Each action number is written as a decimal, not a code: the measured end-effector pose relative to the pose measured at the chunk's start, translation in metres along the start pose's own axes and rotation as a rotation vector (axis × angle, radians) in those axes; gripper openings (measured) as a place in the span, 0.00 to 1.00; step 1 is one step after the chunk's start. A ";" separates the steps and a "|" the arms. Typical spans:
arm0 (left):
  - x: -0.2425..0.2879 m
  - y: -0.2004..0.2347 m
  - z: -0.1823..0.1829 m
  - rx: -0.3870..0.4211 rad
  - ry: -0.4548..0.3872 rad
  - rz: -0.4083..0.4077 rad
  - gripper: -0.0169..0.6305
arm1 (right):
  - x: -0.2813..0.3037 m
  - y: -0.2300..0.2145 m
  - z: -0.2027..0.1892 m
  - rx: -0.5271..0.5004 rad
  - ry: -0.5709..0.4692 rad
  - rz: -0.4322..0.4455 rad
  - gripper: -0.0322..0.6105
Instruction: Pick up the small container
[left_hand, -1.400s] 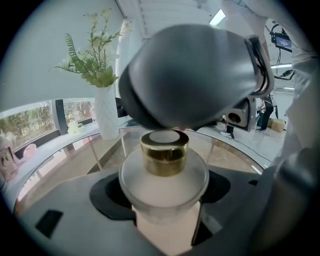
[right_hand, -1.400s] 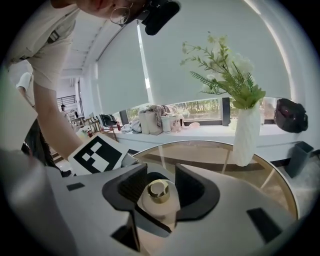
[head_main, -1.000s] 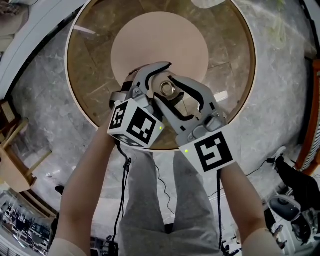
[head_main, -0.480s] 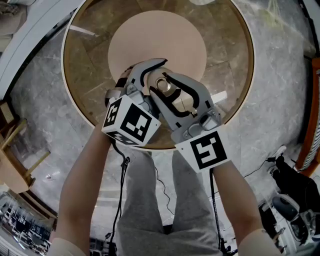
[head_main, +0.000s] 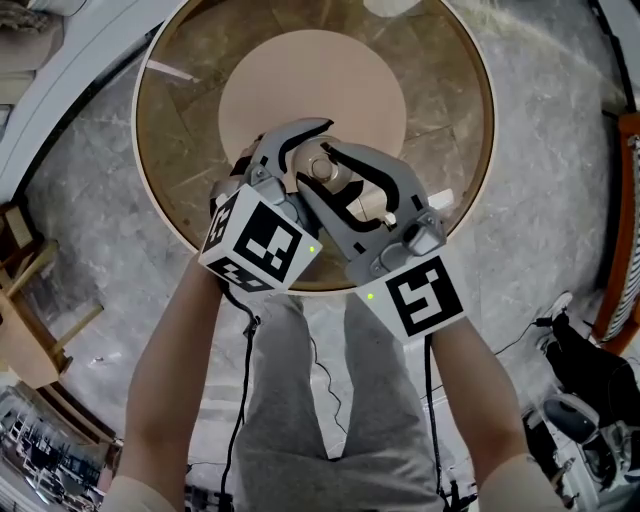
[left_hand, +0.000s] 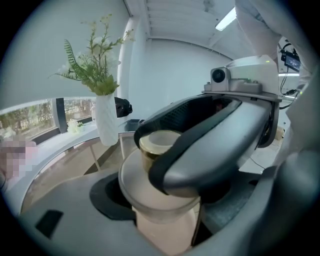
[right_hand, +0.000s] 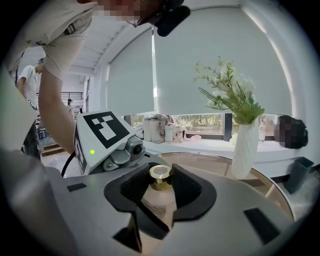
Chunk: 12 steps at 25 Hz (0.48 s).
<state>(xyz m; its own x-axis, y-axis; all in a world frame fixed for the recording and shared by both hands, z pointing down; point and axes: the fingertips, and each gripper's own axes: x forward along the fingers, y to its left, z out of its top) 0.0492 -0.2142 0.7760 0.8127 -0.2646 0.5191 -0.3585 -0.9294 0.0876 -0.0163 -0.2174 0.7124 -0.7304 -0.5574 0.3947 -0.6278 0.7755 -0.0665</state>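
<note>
Since a second ago, my right gripper (head_main: 335, 188) has drawn its jaws in, and they now clench the container (right_hand: 159, 199) just below its gold cap (right_hand: 161, 175). The left gripper (head_main: 288, 158) grasps the same container lower down, with the body wedged between its jaws. The container sits between the two crossed grippers, over the near part of the round glass counter (head_main: 455, 110). A white vase (right_hand: 245, 150) stands well apart.
</note>
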 end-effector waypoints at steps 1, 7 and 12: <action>-0.003 -0.002 0.007 0.000 0.001 -0.001 0.56 | -0.004 0.000 0.007 0.002 -0.009 0.001 0.26; -0.032 -0.003 0.053 -0.012 -0.003 0.004 0.56 | -0.023 0.003 0.060 0.001 -0.055 0.015 0.26; -0.063 -0.005 0.111 -0.004 0.004 0.020 0.56 | -0.050 0.003 0.123 -0.005 -0.089 0.020 0.26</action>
<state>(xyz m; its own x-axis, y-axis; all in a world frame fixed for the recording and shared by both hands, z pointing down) 0.0505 -0.2215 0.6484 0.8035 -0.2818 0.5244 -0.3763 -0.9230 0.0806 -0.0148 -0.2238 0.5802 -0.7637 -0.5660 0.3106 -0.6119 0.7880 -0.0684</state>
